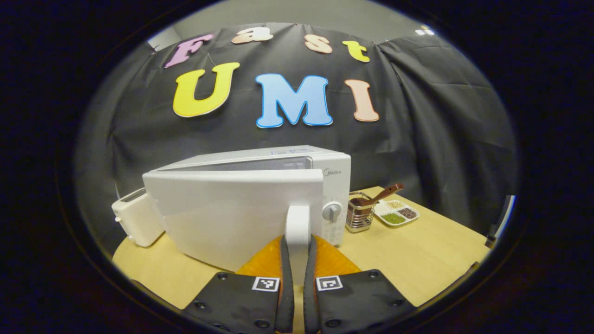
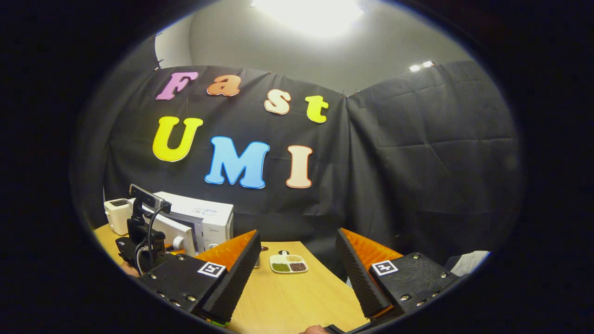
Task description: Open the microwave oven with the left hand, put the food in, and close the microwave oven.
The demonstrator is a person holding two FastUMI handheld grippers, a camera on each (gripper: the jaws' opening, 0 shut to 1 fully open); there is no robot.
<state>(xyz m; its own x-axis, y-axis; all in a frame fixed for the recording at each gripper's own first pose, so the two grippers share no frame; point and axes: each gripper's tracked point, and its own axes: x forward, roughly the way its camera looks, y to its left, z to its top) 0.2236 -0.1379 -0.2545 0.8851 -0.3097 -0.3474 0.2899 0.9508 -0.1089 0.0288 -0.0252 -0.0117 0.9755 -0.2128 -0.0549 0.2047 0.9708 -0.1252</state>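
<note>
Opening the microwave door.

The left gripper [image 1: 297, 260] is closing its jaws on the door handle [image 1: 297, 225] and the door [image 1: 232, 215] is standing partly ajar on the microwave [image 1: 332, 174], at the worktop's [image 1: 417, 250] back. The right gripper [image 2: 297, 273] is waiting wide open and empty. I cannot spot the food. Next, the door likely needs swinging wider.

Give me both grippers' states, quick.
Left gripper: shut on the microwave door handle, door partly open.
Right gripper: open, holding nothing, above the table.
</note>
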